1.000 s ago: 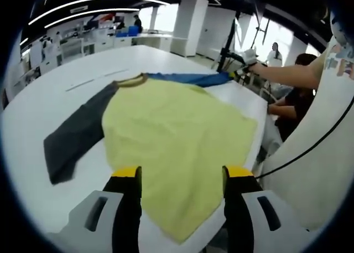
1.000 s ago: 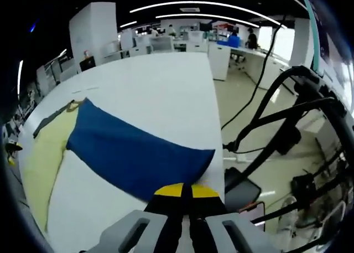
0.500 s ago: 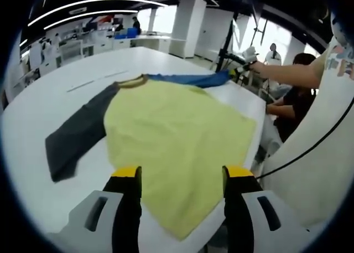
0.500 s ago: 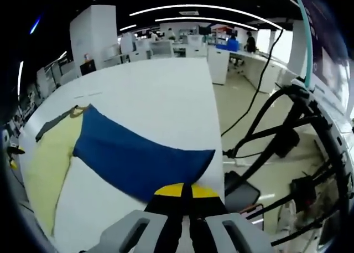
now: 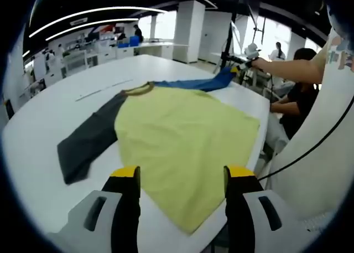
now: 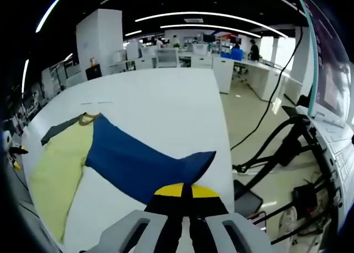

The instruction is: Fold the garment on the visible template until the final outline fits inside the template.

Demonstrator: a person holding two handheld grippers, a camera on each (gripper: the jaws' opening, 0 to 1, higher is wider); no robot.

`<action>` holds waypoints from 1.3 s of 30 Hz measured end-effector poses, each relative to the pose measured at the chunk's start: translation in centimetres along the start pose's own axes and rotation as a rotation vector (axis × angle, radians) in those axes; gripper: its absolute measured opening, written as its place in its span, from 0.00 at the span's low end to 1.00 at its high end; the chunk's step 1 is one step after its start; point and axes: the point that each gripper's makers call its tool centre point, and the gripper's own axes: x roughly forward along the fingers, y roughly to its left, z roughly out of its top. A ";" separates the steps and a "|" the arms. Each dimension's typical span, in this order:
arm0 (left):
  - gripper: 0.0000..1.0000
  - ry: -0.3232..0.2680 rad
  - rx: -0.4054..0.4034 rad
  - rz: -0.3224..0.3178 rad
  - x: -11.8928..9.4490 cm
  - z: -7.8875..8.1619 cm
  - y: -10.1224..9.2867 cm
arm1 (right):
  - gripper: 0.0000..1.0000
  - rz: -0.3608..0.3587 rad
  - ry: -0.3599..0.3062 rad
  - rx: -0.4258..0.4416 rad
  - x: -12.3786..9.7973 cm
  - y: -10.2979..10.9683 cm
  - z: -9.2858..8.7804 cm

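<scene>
White table (image 5: 50,114) – big, spans the workspace; the garment lies spread flat on it, presumably so the sleeves can be turned in one at a time. No template outline can be made out in either view

Garment – yellow body (image 5: 185,137) flat at centre of the left gripper view, hem corner toward 6 o'clock, reaching between that gripper's jaws; collar (image 5: 138,89) at about 11 o'clock

Blue sleeve (image 6: 146,161) – runs from the collar out to 1 o'clock in the left gripper view. In the right gripper view it stretches from 9 o'clock down to the jaws at 6, its cuff end lifted slightly off the table. Judged: held taut by the cuff so it can be swung over the yellow body as the first fold

Dark grey sleeve (image 5: 88,142) – lies loose at 9 o'clock in the left gripper view, untouched, flat on the table

Right gripper (image 6: 183,193) – jaws clenched together on the blue sleeve's cuff; yellow tips meet with cloth running into them

Left gripper (image 5: 180,178) – jaws spread apart, nothing between them, poised over the hem; probably waiting to pin the body or take the grey sleeve

Folding not yet begun by the look of it
</scene>
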 end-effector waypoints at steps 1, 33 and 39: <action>0.58 -0.001 0.001 0.001 -0.1 -0.1 0.0 | 0.00 0.003 -0.003 0.001 0.0 0.2 0.1; 0.59 -0.026 -0.023 0.027 -1.7 -1.5 0.7 | 0.00 0.231 -0.047 -0.029 0.9 11.8 5.6; 0.58 -0.022 -0.025 0.021 -1.9 -1.8 0.8 | 0.00 0.277 -0.046 -0.041 1.9 14.3 6.5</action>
